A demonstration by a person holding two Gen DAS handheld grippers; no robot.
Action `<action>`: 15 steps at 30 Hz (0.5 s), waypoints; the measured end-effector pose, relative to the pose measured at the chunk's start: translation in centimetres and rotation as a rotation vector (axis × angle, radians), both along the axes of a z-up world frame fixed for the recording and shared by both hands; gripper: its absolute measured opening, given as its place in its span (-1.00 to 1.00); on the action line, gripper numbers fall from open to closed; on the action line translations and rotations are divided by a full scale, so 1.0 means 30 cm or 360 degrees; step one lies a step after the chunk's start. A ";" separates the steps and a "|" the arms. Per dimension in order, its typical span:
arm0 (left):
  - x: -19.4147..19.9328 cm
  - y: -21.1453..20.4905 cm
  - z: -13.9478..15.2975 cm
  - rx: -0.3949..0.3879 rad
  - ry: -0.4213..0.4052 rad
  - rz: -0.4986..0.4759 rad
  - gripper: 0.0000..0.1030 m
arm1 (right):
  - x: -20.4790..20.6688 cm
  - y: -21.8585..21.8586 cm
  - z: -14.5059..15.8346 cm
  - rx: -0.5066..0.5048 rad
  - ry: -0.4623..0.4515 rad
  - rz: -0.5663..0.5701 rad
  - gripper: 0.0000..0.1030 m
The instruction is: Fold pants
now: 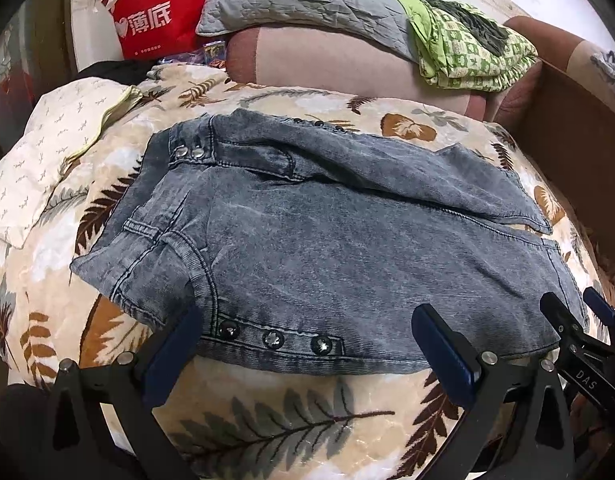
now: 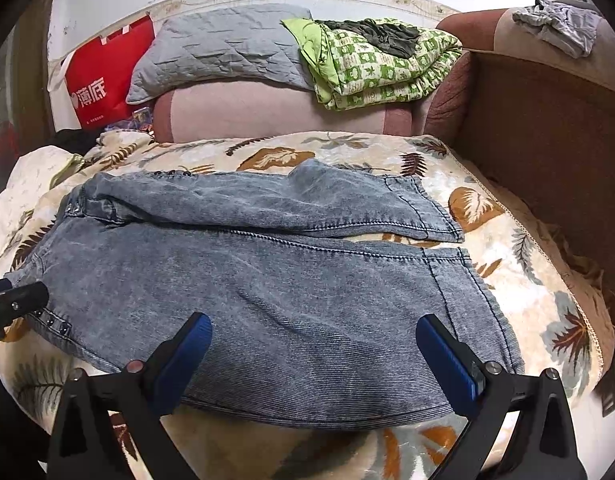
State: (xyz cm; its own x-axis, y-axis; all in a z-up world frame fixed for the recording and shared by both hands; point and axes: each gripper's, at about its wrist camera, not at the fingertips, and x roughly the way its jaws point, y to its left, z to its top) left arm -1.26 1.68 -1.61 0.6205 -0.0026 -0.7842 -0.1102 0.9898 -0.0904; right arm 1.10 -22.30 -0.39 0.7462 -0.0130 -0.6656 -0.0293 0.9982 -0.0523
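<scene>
pants lying flat on leaf-print blanket — long axis running left-right, near edge facing both tools | left gripper hovering wide open at waist side | right gripper hovering wide open nearer hems — neither gripping

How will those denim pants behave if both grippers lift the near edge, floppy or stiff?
Probably floppy: the pants already lie wrinkled and follow the leaf-print blanket beneath. The far leg is loosely bunched, so it may drag unevenly. The studded strip near the left gripper looks thicker, likely stiffer to pinch. The right gripper is over plain denim.
</scene>
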 end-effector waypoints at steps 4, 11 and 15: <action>-0.001 0.002 -0.006 0.0002 0.0006 0.0002 1.00 | -0.002 0.005 -0.002 -0.0012 -0.0002 0.0009 1.00; -0.002 0.008 0.000 0.0006 0.0002 0.0016 1.00 | -0.004 -0.003 0.003 0.0003 -0.0003 -0.0001 1.00; -0.004 0.029 0.000 -0.0004 0.0007 0.0039 1.00 | -0.004 -0.007 0.002 0.0006 -0.0005 -0.0004 1.00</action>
State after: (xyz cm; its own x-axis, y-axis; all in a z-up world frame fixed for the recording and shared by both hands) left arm -1.37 2.54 -1.61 0.6172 0.0105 -0.7868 -0.1350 0.9865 -0.0927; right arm 0.97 -22.50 -0.32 0.7482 -0.0123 -0.6634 -0.0267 0.9985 -0.0486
